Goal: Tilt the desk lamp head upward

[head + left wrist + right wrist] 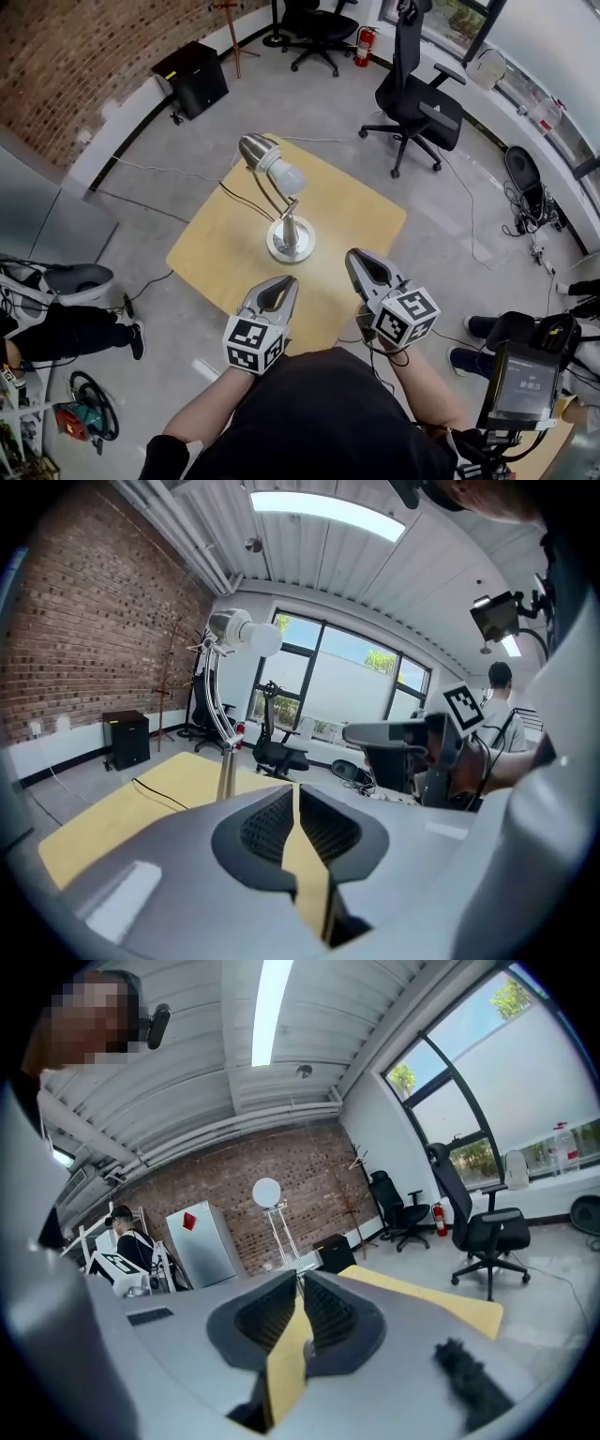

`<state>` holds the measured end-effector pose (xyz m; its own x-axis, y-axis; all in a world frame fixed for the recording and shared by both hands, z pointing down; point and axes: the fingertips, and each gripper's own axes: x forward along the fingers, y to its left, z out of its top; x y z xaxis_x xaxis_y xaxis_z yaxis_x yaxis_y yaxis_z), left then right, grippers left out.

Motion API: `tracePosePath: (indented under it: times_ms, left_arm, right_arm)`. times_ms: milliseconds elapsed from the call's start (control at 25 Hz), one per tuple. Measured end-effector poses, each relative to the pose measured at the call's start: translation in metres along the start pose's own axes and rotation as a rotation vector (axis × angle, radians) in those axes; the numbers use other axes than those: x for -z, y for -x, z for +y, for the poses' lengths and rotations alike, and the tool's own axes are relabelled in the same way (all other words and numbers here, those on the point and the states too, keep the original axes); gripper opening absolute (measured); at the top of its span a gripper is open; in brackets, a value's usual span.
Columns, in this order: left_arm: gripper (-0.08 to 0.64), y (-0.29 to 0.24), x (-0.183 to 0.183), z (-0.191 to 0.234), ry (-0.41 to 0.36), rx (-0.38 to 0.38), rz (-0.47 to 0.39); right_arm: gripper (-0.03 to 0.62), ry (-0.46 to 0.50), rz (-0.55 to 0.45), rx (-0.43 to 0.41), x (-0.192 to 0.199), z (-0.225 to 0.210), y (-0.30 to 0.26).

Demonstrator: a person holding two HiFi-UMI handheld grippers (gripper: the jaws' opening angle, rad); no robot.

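A silver desk lamp (281, 202) stands on the small yellow table (361, 211), its round base (291, 242) near the table's middle. Its head with a white bulb (270, 161) points down and to the right. Both grippers hover at the table's near edge, apart from the lamp. My left gripper (284, 281) is shut with nothing between its jaws, and so is my right gripper (354, 255). In the left gripper view the lamp (239, 630) rises beyond the closed tips (295, 787). The right gripper view has the lamp (267, 1192) far behind its closed tips (300, 1279).
The lamp's black cable (246, 199) runs off the table's left side. A black office chair (417, 94) stands behind the table on the right, a black cabinet (192, 80) at the back left. A seated person (56, 309) is at the left; a screen device (525, 384) at the right.
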<state>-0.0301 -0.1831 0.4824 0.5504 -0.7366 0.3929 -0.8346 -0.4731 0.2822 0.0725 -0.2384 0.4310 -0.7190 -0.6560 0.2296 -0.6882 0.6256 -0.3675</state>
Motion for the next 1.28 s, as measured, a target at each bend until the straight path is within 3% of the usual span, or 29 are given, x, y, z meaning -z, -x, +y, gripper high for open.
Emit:
tracePosePath:
  times_ms: [200, 600, 1280]
  left_arm:
    - [0.008, 0.002, -0.014, -0.005, -0.010, -0.001, -0.050]
    - [0.008, 0.006, -0.006, -0.013, 0.001, 0.000, -0.041]
    - [0.008, -0.004, 0.002, -0.013, 0.008, 0.040, -0.025]
  right_arm:
    - [0.026, 0.002, 0.009, -0.029, 0.016, 0.010, 0.004]
    - [0.021, 0.030, 0.049, -0.078, 0.034, 0.033, 0.004]
    - [0.018, 0.049, 0.062, -0.025, 0.039, 0.026, 0.006]
